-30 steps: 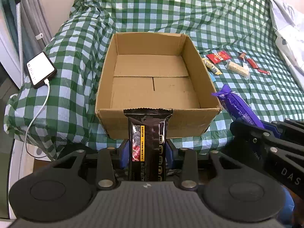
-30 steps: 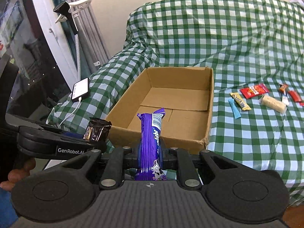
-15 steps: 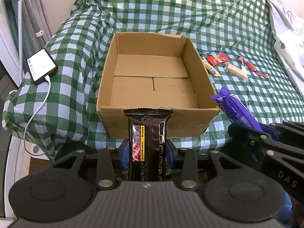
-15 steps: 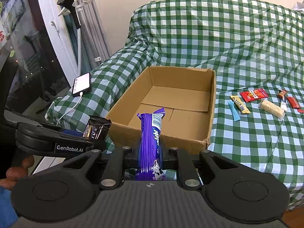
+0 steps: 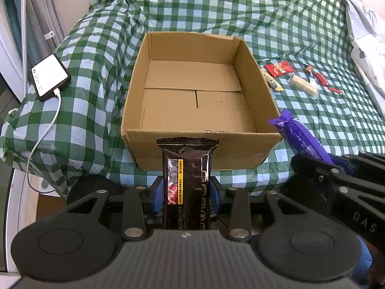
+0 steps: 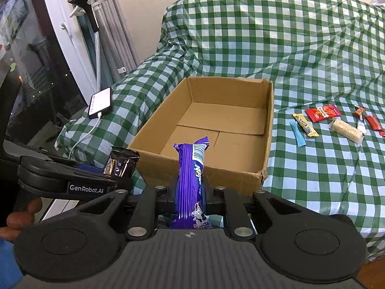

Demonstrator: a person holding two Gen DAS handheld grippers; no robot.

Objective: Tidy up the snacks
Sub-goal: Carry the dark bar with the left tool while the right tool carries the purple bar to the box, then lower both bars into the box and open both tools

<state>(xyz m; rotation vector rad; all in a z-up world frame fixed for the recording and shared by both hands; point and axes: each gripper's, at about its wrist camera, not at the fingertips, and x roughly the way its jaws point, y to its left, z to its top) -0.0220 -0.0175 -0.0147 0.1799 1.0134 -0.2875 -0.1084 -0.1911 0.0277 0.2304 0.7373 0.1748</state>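
An open, empty cardboard box (image 5: pixel 199 149) (image 6: pixel 269 130) sits on the green checked cloth. My left gripper (image 5: pixel 187 193) is shut on a black snack bar (image 5: pixel 187 168) that stands upright just before the box's near wall. My right gripper (image 6: pixel 190 192) is shut on a purple snack bar (image 6: pixel 191 173), also short of the box's near edge. In the left wrist view the purple bar (image 5: pixel 300 134) shows at the box's right corner; in the right wrist view the black bar (image 6: pixel 122 161) shows to the left. Several small wrapped snacks (image 6: pixel 322 113) (image 5: pixel 279 68) lie right of the box.
A phone (image 5: pixel 49 77) (image 6: pixel 101 101) on a white cable lies on the cloth left of the box. A clamp-on holder (image 6: pixel 89 0), curtains and a dark window stand at the far left. White bedding (image 5: pixel 365 24) lies at the far right. A hand (image 6: pixel 19 219) holds the left gripper.
Both views have drawn back and up a little, so the box looks slightly farther. Both bars stay gripped and nothing on the cloth has moved.
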